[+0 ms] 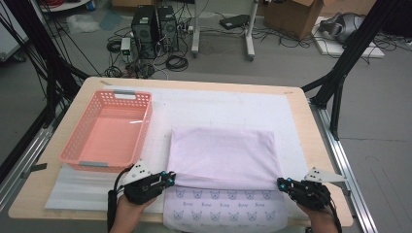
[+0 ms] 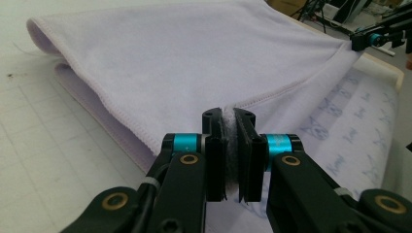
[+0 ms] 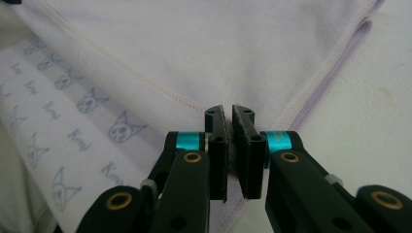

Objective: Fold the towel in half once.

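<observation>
Two black jaws sit right up close in the left gripper view, squeezed tight on a bit of white, fluffy cloth edge. That is the left gripper (image 2: 228, 150), and it is pinching one corner of the towel (image 2: 194, 63). In the right gripper view, the right gripper (image 3: 231, 150) does the same thing: its jaws are pressed together on the other corner, with cloth between them.

From the high view, the towel (image 1: 223, 155) lies in the middle of the table (image 1: 301, 111), on a white mat (image 1: 228, 104). The left gripper (image 1: 170, 178) and the right gripper (image 1: 282, 183) each hold a corner at the near side, so the edge runs straight between them.

What could go wrong? Each grip takes only a small bite of cloth. If one hand pulls harder or faster than the other, a corner could slip out and the top layer would flop down crooked. If the hands drift apart, the edge could stretch and tug loose. If they move closer, the cloth could sag and wrinkle. The layer below might also slide on the smooth mat.

The towel is soft and pale purple. Its top layer is plain with a stitched hem. A strip nearest the person shows little cat faces and small words in blue. A pink basket (image 1: 77, 141) stands just to its left, not touching it.
</observation>
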